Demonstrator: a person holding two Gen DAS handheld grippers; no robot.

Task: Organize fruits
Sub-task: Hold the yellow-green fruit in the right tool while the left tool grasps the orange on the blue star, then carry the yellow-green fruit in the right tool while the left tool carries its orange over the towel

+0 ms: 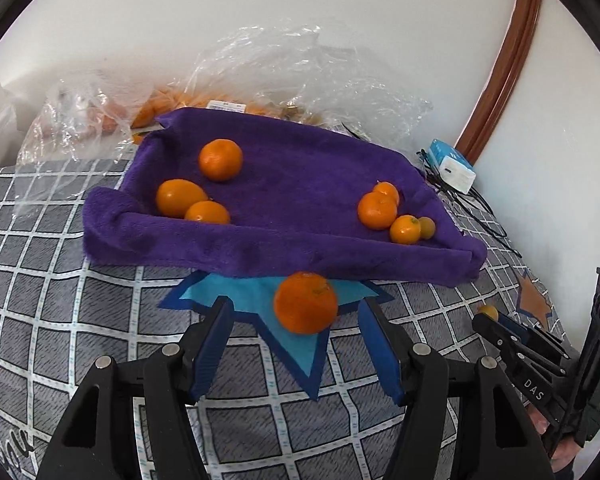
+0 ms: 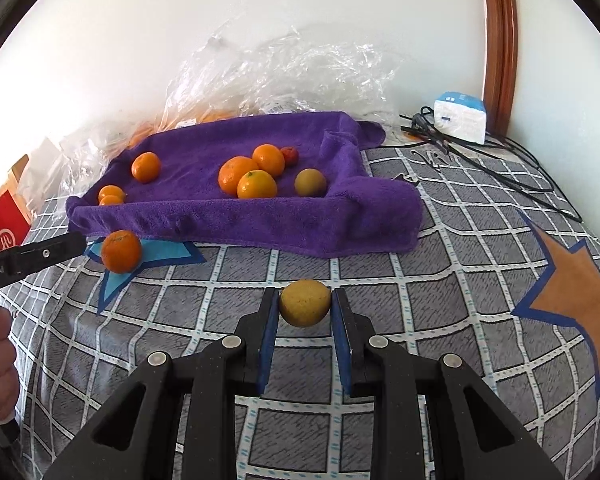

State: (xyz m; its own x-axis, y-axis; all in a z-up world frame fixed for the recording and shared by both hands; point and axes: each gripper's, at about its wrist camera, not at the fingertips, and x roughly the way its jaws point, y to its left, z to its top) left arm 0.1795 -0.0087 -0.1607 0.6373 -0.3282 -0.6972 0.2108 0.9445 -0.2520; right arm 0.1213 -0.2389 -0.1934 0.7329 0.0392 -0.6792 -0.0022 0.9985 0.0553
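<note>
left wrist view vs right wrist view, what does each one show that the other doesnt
Only the left wrist view shows the left gripper with its jaws wide apart, the orange lying loose between them.

Only the right wrist view shows the right gripper shut on the yellow fruit, plus a red box at the left edge and an orange star patch on the bedspread.

Both show the purple towel holding several oranges, crumpled clear plastic bags behind it, and a white and blue box.

Crinkled clear plastic wrap against wall; white-blue box beside black cables; red box at left.
</note>
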